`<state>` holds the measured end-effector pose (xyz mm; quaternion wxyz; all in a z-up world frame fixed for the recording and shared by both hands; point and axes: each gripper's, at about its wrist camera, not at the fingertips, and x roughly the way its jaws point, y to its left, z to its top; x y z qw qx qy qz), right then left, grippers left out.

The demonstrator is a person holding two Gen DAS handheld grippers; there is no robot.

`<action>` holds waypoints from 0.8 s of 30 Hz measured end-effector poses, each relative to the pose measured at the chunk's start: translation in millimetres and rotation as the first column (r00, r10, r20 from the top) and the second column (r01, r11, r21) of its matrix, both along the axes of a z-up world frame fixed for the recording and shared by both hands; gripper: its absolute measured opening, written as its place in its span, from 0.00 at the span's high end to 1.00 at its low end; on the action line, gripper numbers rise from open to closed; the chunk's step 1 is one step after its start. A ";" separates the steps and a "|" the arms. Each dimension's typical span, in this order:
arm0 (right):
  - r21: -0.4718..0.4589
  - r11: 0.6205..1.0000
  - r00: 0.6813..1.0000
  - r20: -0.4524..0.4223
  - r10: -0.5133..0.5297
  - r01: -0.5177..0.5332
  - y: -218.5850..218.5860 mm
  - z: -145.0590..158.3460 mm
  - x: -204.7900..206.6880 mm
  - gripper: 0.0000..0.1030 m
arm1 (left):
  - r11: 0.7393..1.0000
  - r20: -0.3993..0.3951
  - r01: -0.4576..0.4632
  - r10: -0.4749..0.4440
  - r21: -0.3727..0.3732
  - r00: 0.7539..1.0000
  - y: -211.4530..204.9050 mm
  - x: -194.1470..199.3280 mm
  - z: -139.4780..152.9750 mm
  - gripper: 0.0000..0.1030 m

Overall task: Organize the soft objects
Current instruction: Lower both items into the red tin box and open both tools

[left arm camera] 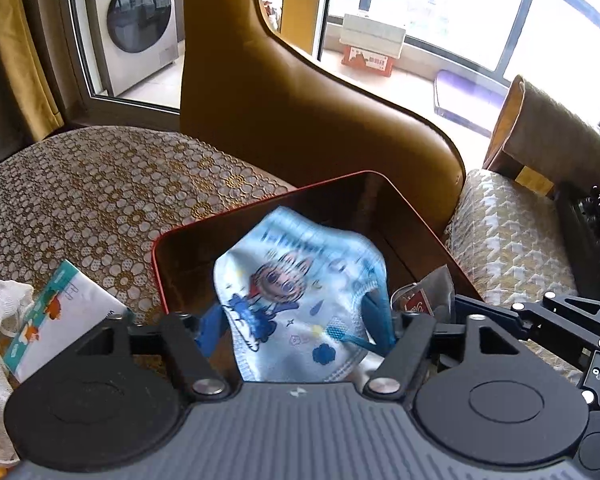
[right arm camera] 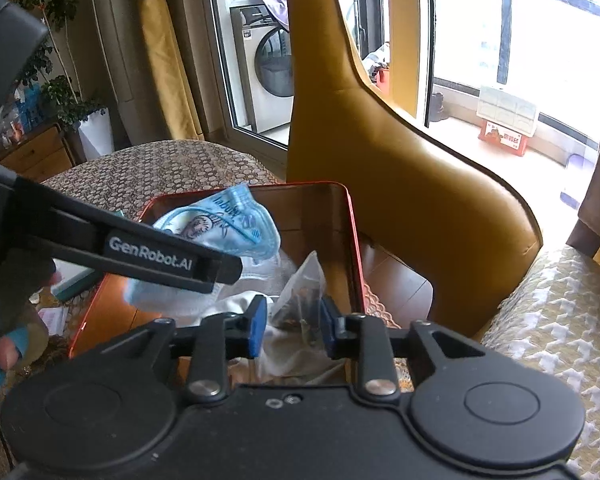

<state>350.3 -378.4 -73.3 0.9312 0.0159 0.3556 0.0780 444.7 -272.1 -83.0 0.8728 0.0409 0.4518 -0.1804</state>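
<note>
Scene: a red tin box [left arm camera: 158, 248] stands open on a worktop covered with a lacy flower-pattern cloth [left arm camera: 100, 200], beside a mustard leather chair [left arm camera: 300, 120].
Left gripper [left arm camera: 300, 320]: jaws stand wide; a child's face mask [left arm camera: 296, 292] printed with a cartoon figure sits between them over the tin, blurred, and looks released rather than pinched, though I can't be sure nothing touches it.
Right gripper [right arm camera: 294, 326]: jaws narrow but parted, their blue pads [right arm camera: 258, 326] either side of a clear sachet [right arm camera: 304, 284] with dark contents; the pads do not seem to press on it.
Where the mask is: seen from the right wrist, the mask [right arm camera: 220, 224] hangs above the tin's left half, partly behind the left gripper's black finger.
In the tin [right arm camera: 352, 240] already: white cloth [right arm camera: 240, 304] lies on the bottom under the mask and sachet.
Left outside: a tissue pack [left arm camera: 60, 320] with green edging and a white mesh bag [left arm camera: 0, 320] lie on the worktop left of the tin.
Progress: I'd judge it well along, with mask and sachet just going in, and the tissue pack and mesh bag still to collect.
</note>
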 end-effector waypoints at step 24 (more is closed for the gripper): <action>0.026 1.000 0.998 0.063 -0.018 0.017 3.8 42.5 -45.4 0.33 | 0.997 0.068 0.018 -0.012 -0.079 0.998 33.8 -52.8 56.9 0.23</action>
